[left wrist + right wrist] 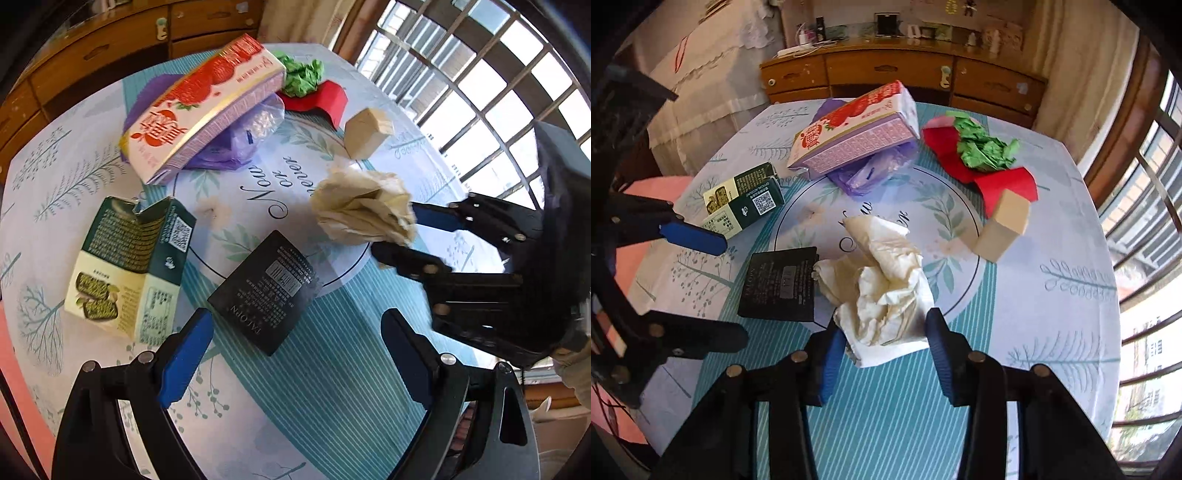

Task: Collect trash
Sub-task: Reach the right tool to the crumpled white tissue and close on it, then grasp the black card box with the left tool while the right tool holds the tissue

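A crumpled cream paper wad (882, 288) lies mid-table; it also shows in the left wrist view (364, 208). My right gripper (884, 350) is around its near end with jaws partly open; whether the pads touch the paper is unclear. It shows in the left wrist view (395, 232) too. My left gripper (295, 350) is open and empty above a black flat box (267, 291), also seen in the right wrist view (781, 282). A purple plastic bag (236, 140) lies under a strawberry carton (199, 107).
A green snack box (129, 266), a beige cube (367, 133), red paper (325, 99) and a green paper wad (301, 75) lie on the printed tablecloth (314, 387). A wooden dresser (905, 74) stands behind the table. Barred windows are to the right.
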`<state>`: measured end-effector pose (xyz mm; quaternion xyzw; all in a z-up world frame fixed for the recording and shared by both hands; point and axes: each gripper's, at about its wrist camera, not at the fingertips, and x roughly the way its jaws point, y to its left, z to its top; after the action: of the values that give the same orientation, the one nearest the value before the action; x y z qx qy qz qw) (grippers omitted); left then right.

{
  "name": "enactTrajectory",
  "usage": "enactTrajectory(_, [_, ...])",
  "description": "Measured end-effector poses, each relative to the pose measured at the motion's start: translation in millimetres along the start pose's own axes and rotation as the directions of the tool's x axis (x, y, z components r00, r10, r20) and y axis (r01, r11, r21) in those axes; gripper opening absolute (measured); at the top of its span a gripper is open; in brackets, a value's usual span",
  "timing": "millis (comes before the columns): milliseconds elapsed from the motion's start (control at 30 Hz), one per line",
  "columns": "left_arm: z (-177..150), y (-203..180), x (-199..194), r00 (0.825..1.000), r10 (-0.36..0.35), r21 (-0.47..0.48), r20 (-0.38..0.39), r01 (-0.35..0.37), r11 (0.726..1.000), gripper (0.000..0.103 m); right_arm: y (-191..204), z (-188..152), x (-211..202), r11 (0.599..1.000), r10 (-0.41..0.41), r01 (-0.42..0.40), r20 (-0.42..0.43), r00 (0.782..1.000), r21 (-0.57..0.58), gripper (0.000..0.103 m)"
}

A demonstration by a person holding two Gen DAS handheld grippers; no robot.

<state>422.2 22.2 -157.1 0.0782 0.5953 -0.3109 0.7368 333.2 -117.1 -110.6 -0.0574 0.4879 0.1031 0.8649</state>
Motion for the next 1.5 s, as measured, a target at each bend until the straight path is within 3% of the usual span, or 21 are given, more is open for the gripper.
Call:
enactTrajectory(200, [11,-6,29,0.995,0.062,0.095,-0.081,-0.054,0.994,0.090,-12,-19,-17,0.990,0.017,-0.019,0.015,1.000,0.142,0.043])
enactTrajectory(400, [19,-5,45,0.987,0.122,0.185,-0.107,-0.101,0.977,0.088,-13,-31,-27,0.983,0.016,-0.019,0.017,1.000,0.183,0.044])
enactTrajectory(567, [22,-2,52,0.982,0.144,0.233,-0.126,-0.112,0.966,0.076,-18,-35,-30,0.974,0.016,-0.020,0.021,1.000,0.226,0.044])
enactTrajectory(667, [22,-2,50,0.978,0.175,0.270,-0.112,-0.140,0.953,0.067,-19,-38,-31,0.971,0.013,-0.018,0.021,1.000,0.238,0.043])
enactTrajectory(767, [23,1,45,0.984,0.137,0.261,-0.118,-0.102,0.960,0.052,-19,-39,-32,0.969,0.014,-0.018,0.021,1.000,0.244,0.043])
enactTrajectory(833, [24,4,40,0.986,0.117,0.227,-0.120,-0.087,0.970,0.025,-19,-39,-33,0.969,0.015,-0.021,0.026,1.000,0.248,0.043])
enactTrajectory(900, [25,8,34,0.987,0.111,0.197,-0.113,-0.087,0.977,0.024,-19,-39,-34,0.968,0.020,-0.026,0.029,0.999,0.249,0.043])
enactTrajectory(1000, [20,10,28,0.983,0.148,0.189,-0.108,-0.125,0.974,0.024,-18,-41,-35,0.969,0.032,-0.037,0.028,0.999,0.246,0.043])
enactTrajectory(1067, [17,10,26,0.982,0.158,0.181,-0.105,-0.138,0.974,0.036,-17,-42,-37,0.971,0.035,-0.042,0.031,0.999,0.237,0.043])
enactTrajectory(1133, [14,8,24,0.985,0.132,0.159,-0.111,-0.114,0.981,0.065,-16,-44,-41,0.973,0.036,-0.043,0.034,0.999,0.228,0.043])
enactTrajectory(1233, [6,-2,28,0.987,0.112,0.155,-0.117,-0.093,0.984,0.067,-17,-49,-45,0.972,0.037,-0.044,0.036,0.999,0.230,0.043])
enactTrajectory(1500, [-6,-31,47,0.971,0.211,0.282,-0.116,-0.172,0.944,0.069,-25,-66,-53,0.963,0.023,-0.034,0.041,0.999,0.268,0.043])
